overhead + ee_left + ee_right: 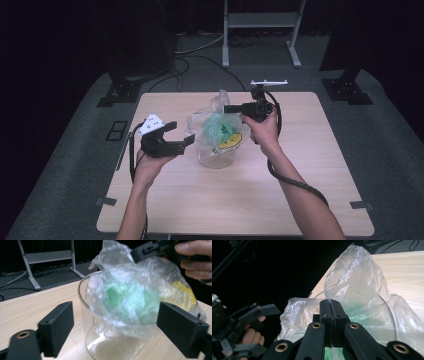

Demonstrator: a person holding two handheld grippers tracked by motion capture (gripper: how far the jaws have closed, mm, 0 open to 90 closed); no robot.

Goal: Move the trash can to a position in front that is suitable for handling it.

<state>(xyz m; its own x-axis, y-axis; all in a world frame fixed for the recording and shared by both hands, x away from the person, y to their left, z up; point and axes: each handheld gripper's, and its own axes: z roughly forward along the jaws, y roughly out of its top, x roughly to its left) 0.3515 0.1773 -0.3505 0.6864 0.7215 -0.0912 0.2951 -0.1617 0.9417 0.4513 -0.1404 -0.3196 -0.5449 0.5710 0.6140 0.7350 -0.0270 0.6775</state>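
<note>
A clear round jar point(216, 156) point(100, 340) stands mid-table. A thin plastic bag point(216, 126) point(130, 295) point(359, 287) with green and yellow print is draped in and over its mouth. My right gripper point(231, 108) point(332, 307) is shut on a fold of the bag's upper edge, above the jar's far side. My left gripper point(181, 134) point(117, 320) stands open just left of the jar, its jaws either side of the bag without touching it. In the right gripper view, the left gripper point(259, 327) is at lower left.
The wooden table point(300, 165) has bare room in front and on both sides. Beyond its far edge are a metal frame point(260, 30), cables on the grey floor and dark stands point(125, 85).
</note>
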